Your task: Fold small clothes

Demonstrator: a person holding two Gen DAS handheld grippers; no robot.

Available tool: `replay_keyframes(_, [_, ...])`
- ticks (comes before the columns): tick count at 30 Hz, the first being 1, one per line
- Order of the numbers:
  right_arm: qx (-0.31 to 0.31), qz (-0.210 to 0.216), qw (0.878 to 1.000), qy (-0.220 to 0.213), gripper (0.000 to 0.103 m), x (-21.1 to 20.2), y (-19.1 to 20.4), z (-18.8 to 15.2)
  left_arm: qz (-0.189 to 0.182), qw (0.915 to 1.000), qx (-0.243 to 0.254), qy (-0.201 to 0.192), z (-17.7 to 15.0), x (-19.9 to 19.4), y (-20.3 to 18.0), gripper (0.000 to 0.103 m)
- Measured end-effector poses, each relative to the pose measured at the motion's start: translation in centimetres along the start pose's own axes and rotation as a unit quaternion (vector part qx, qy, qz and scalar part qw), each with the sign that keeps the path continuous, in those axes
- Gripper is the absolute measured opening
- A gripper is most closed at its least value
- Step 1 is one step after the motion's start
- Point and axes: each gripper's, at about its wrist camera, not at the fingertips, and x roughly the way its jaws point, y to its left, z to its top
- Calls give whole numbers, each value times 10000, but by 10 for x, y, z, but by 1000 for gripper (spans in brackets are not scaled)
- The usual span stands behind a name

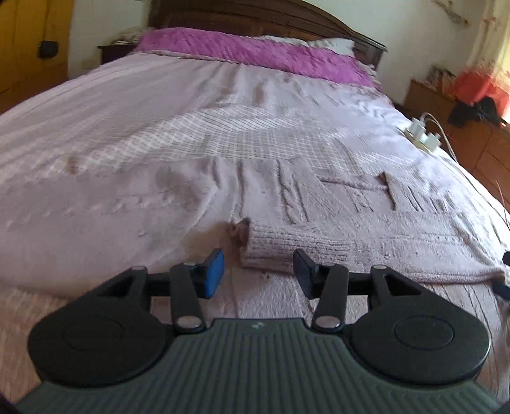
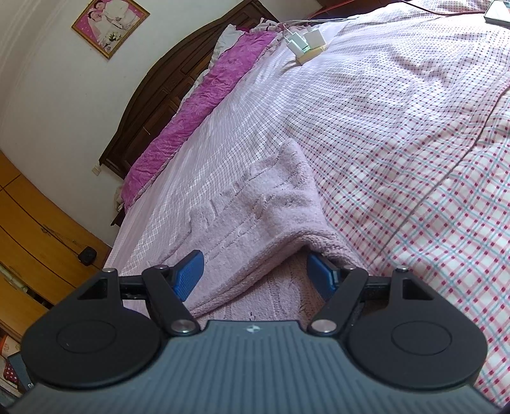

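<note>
The left gripper [image 1: 258,270] is spread and empty, just short of the lilac knit garment's [image 1: 334,229] folded edge. The right gripper [image 2: 255,274] is spread wide around a raised fold of the garment [image 2: 264,203]. It lies on the bed [image 2: 398,133], long axis running toward the headboard [image 1: 255,12].

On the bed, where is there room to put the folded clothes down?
The big bare stretch of bedsheet between the lilac knitted garment and the purple quilt is free. It is crowded near the white plug strip at the bed's edge.
</note>
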Motion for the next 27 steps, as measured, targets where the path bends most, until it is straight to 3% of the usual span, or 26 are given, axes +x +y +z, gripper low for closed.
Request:
replay_keyframes(2, [-19, -13, 10000, 1, 78, 0, 0, 0, -143, 9999, 17, 24, 2, 8, 1, 48])
replay_keyframes(3, [-30, -15, 10000, 2, 78, 0, 0, 0, -247, 9997, 1, 55, 2, 10, 2, 42])
replay_keyframes(4, [-38, -20, 10000, 6, 78, 0, 0, -1, -343, 9994, -15, 103, 2, 11, 4, 32])
replay_keyframes(5, [-41, -23, 10000, 9, 78, 0, 1, -1, -442, 9988, -30, 187, 3, 11, 4, 14])
replay_keyframes(9, [-37, -15, 10000, 8, 78, 0, 1, -1, -925, 9942, -418, 347, 9, 1, 11, 9])
replay_keyframes(14, [-57, -7, 10000, 15, 78, 1, 0, 0, -514, 9954, -531, 615, 21, -14, 23, 9])
replay_keyframes(18, [-71, -14, 10000, 4, 78, 1, 0, -1, 27, 9967, -112, 806, 19, -14, 24, 9])
replay_keyframes(22, [-59, -17, 10000, 11, 78, 1, 0, -1, -344, 9954, -518, 726, 17, -14, 32, 9])
replay_keyframes(23, [-52, -16, 10000, 14, 78, 1, 0, -1, -397, 9947, -647, 692, 18, -12, 33, 12])
replay_keyframes(26, [-54, -16, 10000, 15, 78, 0, 0, 0, -350, 9924, -1002, 621, 20, -2, 37, 44])
replay_keyframes(27, [-57, -13, 10000, 16, 78, 0, -1, 0, -302, 9914, -1141, 571, 21, 0, 38, 48])
